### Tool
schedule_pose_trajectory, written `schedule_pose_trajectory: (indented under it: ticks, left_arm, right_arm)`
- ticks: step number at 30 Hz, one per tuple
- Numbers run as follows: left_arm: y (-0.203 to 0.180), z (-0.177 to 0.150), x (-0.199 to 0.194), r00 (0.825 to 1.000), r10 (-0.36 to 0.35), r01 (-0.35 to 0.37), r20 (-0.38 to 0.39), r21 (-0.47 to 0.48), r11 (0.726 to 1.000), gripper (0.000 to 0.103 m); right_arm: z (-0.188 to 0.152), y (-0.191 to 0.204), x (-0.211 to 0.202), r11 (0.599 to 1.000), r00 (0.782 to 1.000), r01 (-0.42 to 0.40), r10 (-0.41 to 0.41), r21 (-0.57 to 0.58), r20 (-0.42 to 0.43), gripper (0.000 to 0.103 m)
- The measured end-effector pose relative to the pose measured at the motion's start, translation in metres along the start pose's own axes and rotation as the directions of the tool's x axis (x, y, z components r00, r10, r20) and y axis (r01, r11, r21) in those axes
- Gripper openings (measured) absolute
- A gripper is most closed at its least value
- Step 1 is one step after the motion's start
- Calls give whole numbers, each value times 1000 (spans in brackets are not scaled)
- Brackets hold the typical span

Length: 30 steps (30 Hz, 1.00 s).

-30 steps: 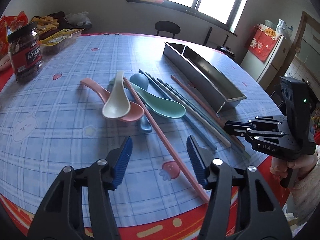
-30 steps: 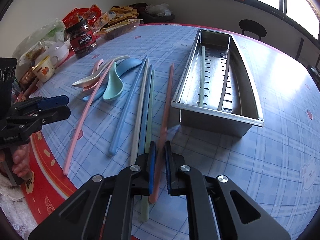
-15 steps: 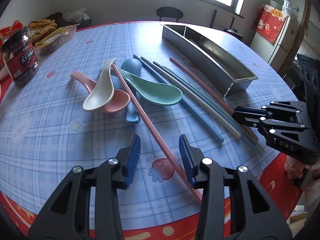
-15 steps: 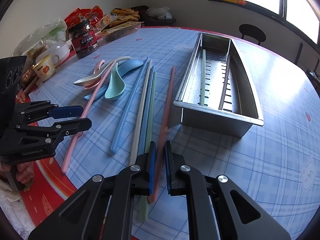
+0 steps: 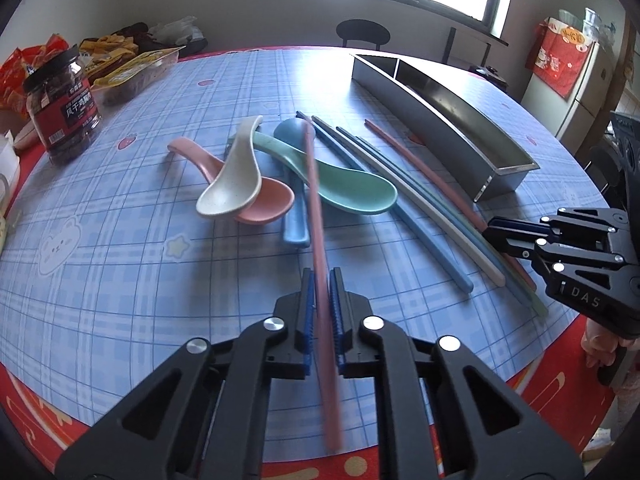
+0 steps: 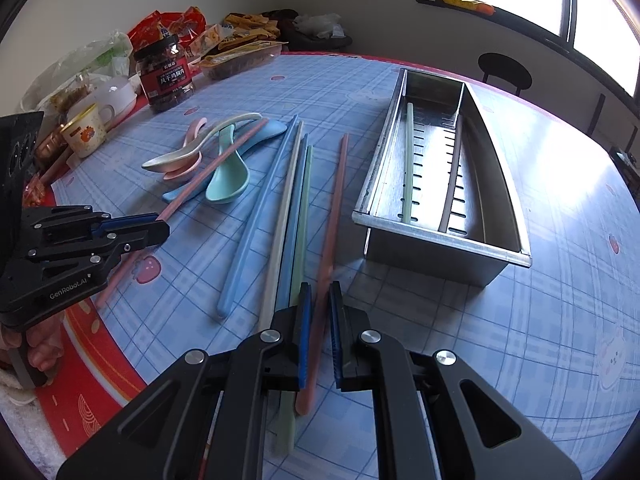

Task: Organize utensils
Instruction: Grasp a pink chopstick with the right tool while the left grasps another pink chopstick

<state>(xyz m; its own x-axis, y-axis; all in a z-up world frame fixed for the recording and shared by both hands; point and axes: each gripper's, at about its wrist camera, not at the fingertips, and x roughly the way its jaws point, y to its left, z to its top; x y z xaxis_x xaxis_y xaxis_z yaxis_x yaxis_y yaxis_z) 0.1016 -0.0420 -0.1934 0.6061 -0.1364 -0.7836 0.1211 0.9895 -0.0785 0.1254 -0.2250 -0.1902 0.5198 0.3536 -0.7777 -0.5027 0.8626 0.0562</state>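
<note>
Left gripper (image 5: pixel 322 280) clamped down on a pink chopstick (image 5: pixel 314 200), blue pads nearly touching around it. Far end of that stick angled up over the spoon pile: cream spoon (image 5: pixel 232 184) lying on a pink spoon (image 5: pixel 264 204), green spoon (image 5: pixel 348 192) and a blue spoon (image 5: pixel 294 216) beneath. Looks lifted at the near end, but blurry there so hard to say.

Right gripper (image 6: pixel 319 300) pinched almost fully together on a second pink chopstick (image 6: pixel 334 208), tip poking out behind the pads. Just left of it, flat on the blue checked tablecloth (image 6: pixel 540 320): green chopstick (image 6: pixel 301 232), dark blue one, cream chopstick (image 6: pixel 285 216) and light blue chopstick (image 6: pixel 256 232), all roughly parallel.

Right of those, a steel utensil tray (image 6: pixel 432 256) with a divider and slotted bottom. Inside: one pale green chopstick (image 6: pixel 409 160) in the left compartment, one dark grey chopstick (image 6: pixel 452 184) right by the divider.
</note>
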Motion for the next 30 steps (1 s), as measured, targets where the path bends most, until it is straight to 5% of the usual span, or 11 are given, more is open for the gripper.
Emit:
schedule_pose_trajectory:
  ticks: [6,30]
  left_arm:
    - [6,-1,0,999,-38,38,6,-37,999,10]
    - [19,-7,-21,992,-56,67,109,-104,992,11]
  right_arm:
    - [-1,14,0,995,997,79,-78,-67,22,7]
    - [-5,3,-29,996,981,87,-83,-14,176,7]
